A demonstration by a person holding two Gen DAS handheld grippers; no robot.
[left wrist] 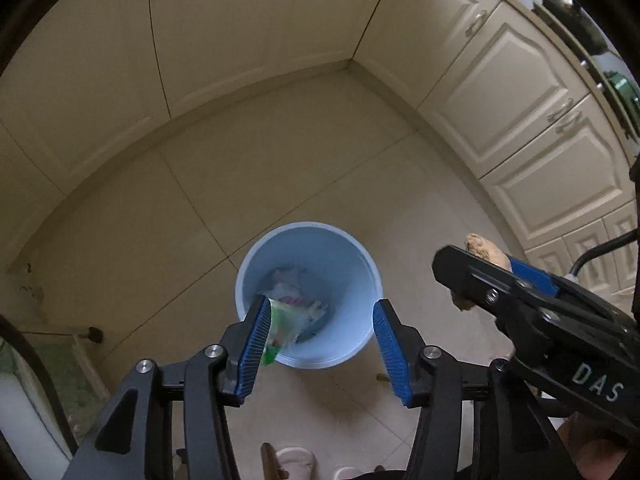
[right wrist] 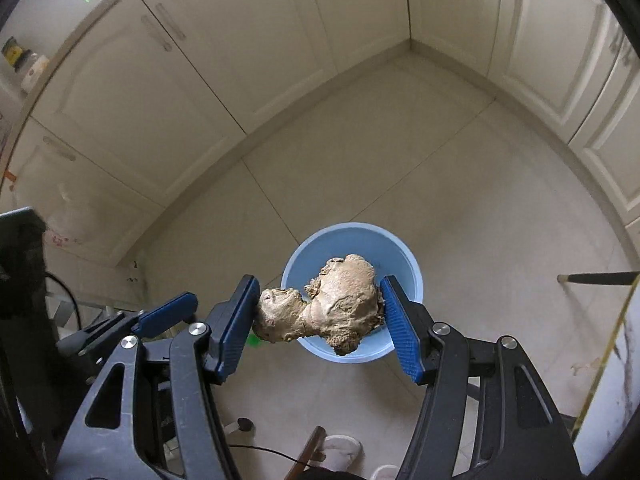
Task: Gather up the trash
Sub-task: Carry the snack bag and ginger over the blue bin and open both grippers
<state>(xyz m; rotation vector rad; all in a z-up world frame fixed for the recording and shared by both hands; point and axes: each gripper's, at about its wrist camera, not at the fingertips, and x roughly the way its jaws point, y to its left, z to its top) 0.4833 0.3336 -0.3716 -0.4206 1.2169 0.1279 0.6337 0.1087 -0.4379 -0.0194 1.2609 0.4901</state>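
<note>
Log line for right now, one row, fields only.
left tongs: open, wrapper clinging to left finger | right tongs: shut on ginger | both above blue bin | bin: holds trash

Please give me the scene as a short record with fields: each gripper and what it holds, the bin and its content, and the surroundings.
left gripper: jaws wide open above the bin; green and white wrapper against its left finger pad
right gripper: shut on the ginger root
ginger root: tan, knobby, held above the bin
bin: light blue, round, stands on the floor
bin content: crumpled wrappers at the bottom
floor: pale tiles
surroundings: cream cabinets on two sides
</note>
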